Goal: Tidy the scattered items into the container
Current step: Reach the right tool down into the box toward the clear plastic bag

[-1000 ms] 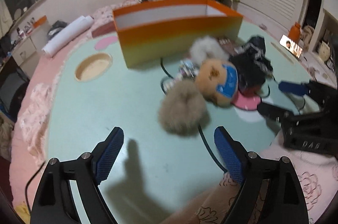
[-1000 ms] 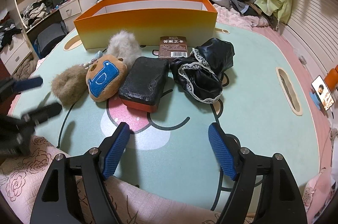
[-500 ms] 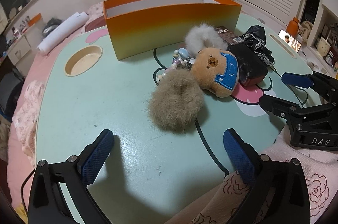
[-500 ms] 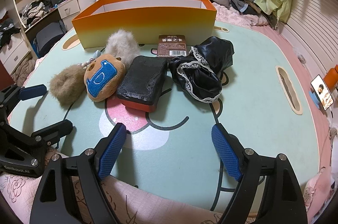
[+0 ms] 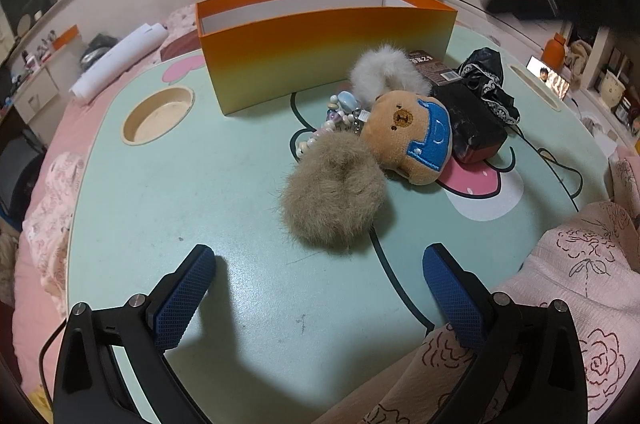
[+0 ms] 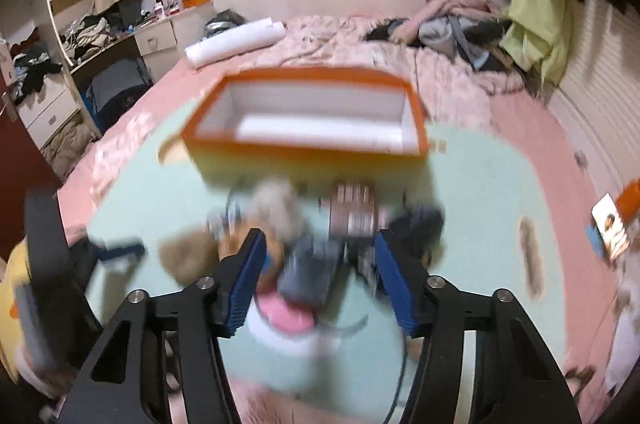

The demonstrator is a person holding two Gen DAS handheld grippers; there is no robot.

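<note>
Two blue-padded grippers filled the lower frames: the left gripper (image 5: 318, 278) stood wide open and empty over the mint-green cartoon table (image 5: 192, 183), while the right gripper (image 6: 318, 278) was closing, nothing between its pads. Mid-frame lay a tan fur pom-pom (image 5: 332, 189), touching a brown bear plush (image 5: 412, 135), beside a black pouch (image 5: 474, 131). Beyond them, upper centre, the orange cardboard box (image 5: 320, 43) stood open.

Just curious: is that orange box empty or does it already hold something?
Empty: the right wrist view shows the orange box with only bare white inside.
</note>
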